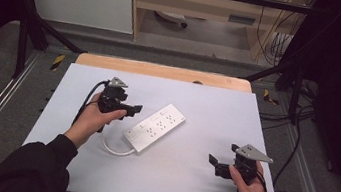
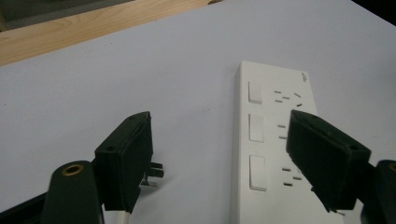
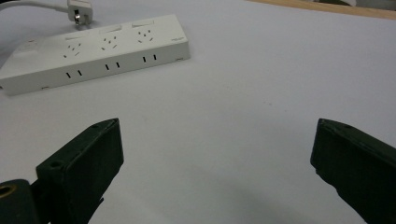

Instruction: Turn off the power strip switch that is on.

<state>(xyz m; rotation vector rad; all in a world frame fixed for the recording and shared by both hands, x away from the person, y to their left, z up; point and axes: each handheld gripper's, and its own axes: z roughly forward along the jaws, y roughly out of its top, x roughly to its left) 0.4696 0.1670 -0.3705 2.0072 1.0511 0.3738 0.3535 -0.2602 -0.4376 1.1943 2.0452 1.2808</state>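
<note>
- The left gripper (image 1: 132, 109) is held just above the table beside the power strip (image 1: 155, 127); its jaws stand apart with nothing pressed between them, and the plug (image 2: 152, 173) is seen lying on the table just behind the left jaw.
- The right gripper (image 1: 214, 164) is kept well apart from the strip, near the table's right edge, with its jaws spread wide and empty.
- The strip is laid slantwise near the middle of the white table (image 1: 207, 106), its white cord (image 1: 113, 147) looped at the near end.
- The step in hand is judged to be the picking up of the plug.
- The left jaws are best centred over the plug body, not the prongs, and closed squarely.
- The strip can then be steadied by the right gripper.
</note>
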